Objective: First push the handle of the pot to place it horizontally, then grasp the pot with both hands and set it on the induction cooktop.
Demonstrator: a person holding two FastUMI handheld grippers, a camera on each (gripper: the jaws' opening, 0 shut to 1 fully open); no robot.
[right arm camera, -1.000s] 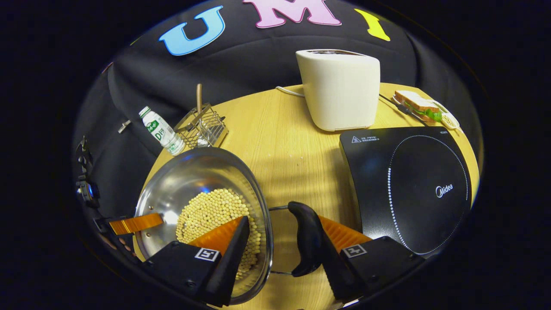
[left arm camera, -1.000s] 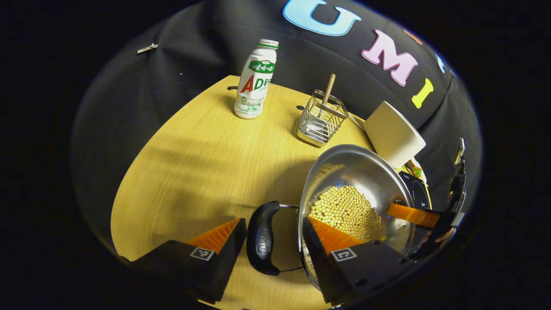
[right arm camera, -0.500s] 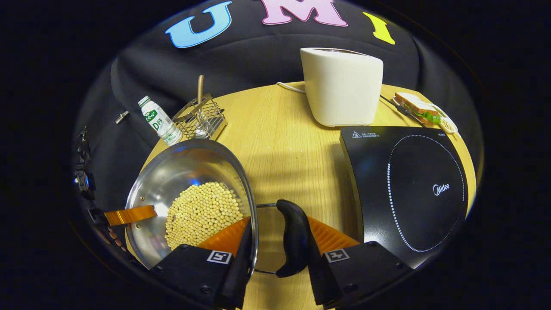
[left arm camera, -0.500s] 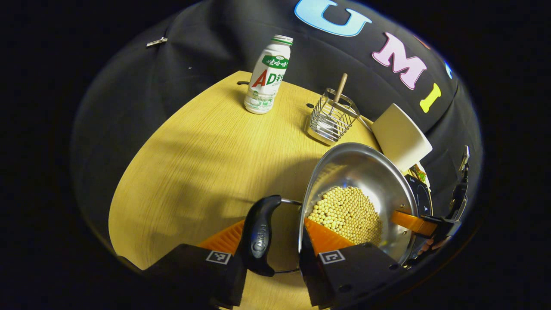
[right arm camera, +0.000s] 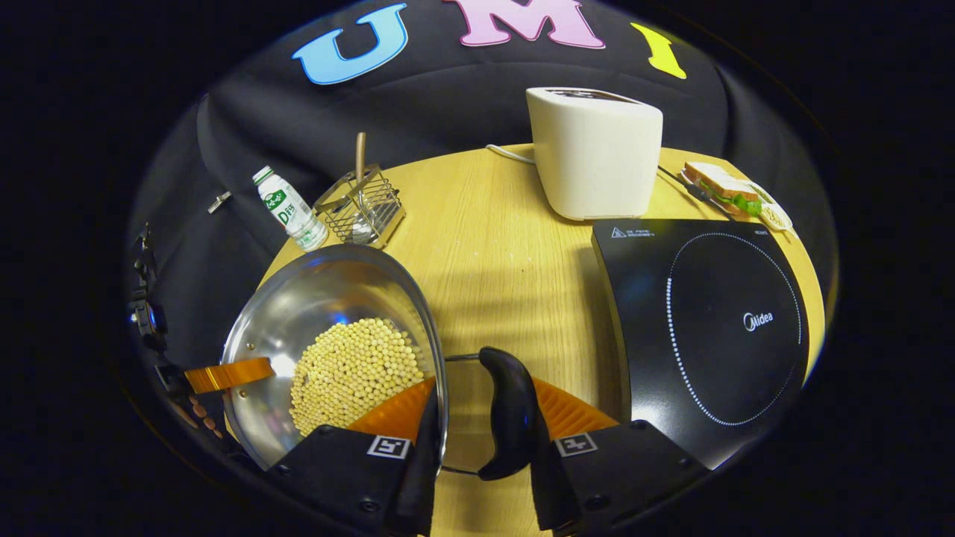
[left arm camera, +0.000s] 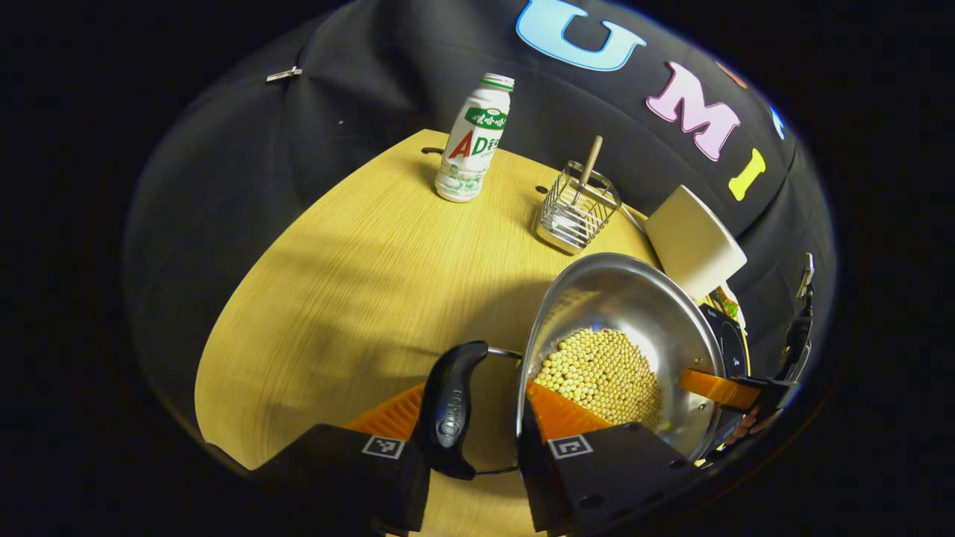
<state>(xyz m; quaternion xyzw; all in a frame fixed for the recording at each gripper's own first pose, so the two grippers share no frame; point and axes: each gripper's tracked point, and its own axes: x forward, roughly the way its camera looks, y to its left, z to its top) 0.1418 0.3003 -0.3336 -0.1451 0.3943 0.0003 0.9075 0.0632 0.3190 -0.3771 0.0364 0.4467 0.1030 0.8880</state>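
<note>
A steel pot (left arm camera: 619,298) holding soybeans (left arm camera: 604,373) sits at the table's near side. My left gripper (left arm camera: 474,395) straddles one side of it. One finger is inside against the wall and the other presses the black handle (left arm camera: 451,418) from outside, so it is shut on that handle. In the right gripper view the pot (right arm camera: 313,298) has my right gripper (right arm camera: 485,395) shut the same way on the opposite black handle (right arm camera: 507,410). The black induction cooktop (right arm camera: 716,328) lies just right of that handle.
A white toaster (right arm camera: 597,156) stands behind the cooktop, with a sandwich (right arm camera: 727,186) on a plate to its right. A milk bottle (left arm camera: 474,142) and a wire basket (left arm camera: 578,212) with a wooden stick stand at the back of the wooden table (left arm camera: 336,283).
Both grippers have closed: each outer finger has come in against its black handle, and each handle has swung closer to the pot wall. The pot has shifted slightly.
</note>
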